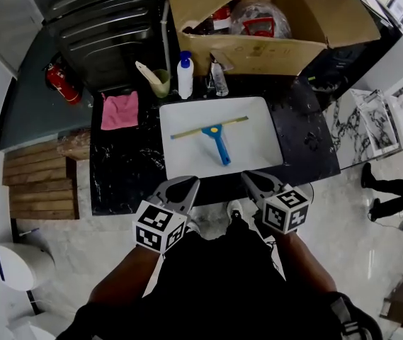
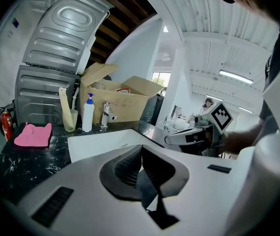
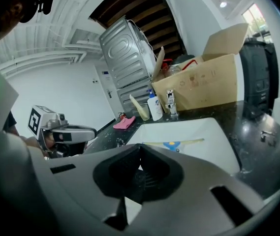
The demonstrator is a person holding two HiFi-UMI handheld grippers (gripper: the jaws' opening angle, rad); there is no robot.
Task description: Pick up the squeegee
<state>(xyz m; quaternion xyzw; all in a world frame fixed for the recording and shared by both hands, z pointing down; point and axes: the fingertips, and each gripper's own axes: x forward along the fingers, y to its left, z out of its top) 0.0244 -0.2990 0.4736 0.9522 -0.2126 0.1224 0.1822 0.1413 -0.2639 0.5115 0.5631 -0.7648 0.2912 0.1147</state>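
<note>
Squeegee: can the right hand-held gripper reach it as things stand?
Probably yes: the squeegee lies alone in the white basin ahead of the right hand-held gripper, whose shut jaws must open first.

Left gripper (image 1: 190, 183) and right gripper (image 1: 249, 178) held side by side, jaws together, seemingly empty.

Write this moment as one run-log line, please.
stage: before pickup | squeegee: lying flat in white sink, untouched | left hand-held gripper: shut, empty | right hand-held gripper: shut, empty

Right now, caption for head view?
Blue-handled squeegee lies untouched in white rectangular sink; left tool and right tool shut.
</note>
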